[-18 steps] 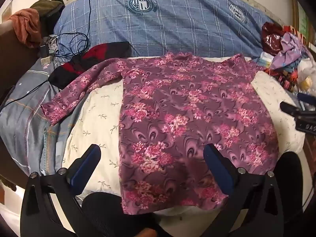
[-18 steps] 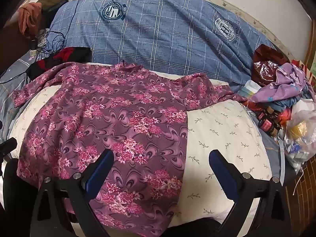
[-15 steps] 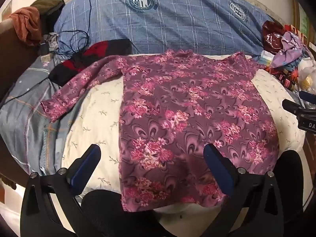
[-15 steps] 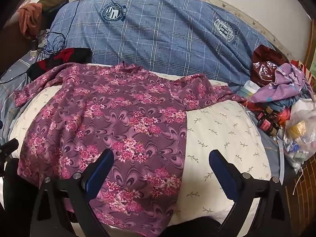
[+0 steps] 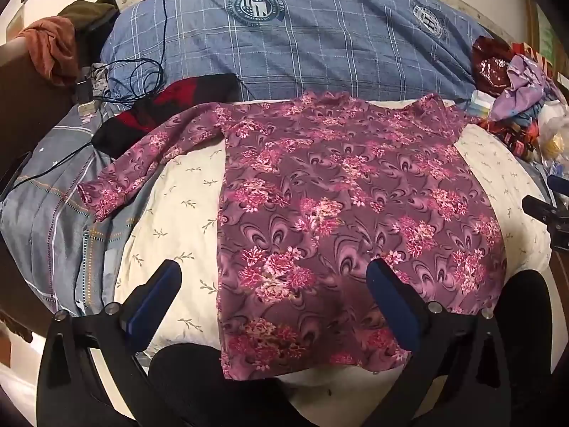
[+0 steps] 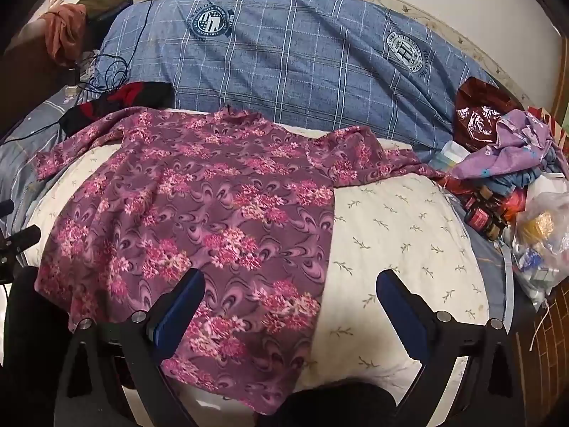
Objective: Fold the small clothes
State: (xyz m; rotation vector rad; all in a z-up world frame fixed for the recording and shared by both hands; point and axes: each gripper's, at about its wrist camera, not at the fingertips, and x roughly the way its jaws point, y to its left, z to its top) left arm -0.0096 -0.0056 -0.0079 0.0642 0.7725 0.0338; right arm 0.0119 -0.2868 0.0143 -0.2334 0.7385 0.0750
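Note:
A purple long-sleeved top with pink flowers (image 5: 341,206) lies spread flat on a cream cushion (image 5: 170,220), hem toward me. Its left sleeve (image 5: 142,156) trails off onto grey bedding; its right sleeve (image 6: 377,160) is bunched at the shoulder. My left gripper (image 5: 274,284) hovers open above the lower left part of the top, nothing between its blue pads. My right gripper (image 6: 290,291) hangs open over the top's lower right edge (image 6: 320,267), also with nothing in it. The top (image 6: 199,220) covers the cushion's left half in the right wrist view.
A blue checked duvet (image 5: 302,42) lies behind the top. A black and red garment (image 5: 167,106) and cables (image 5: 135,78) sit at the back left. Bags, bottles and crumpled cloth (image 6: 508,178) pile up at the right. The other gripper (image 5: 547,210) shows at the right edge.
Both grippers have drawn back slightly and risen, so the top sits a little higher and farther in both views. The top has not moved.

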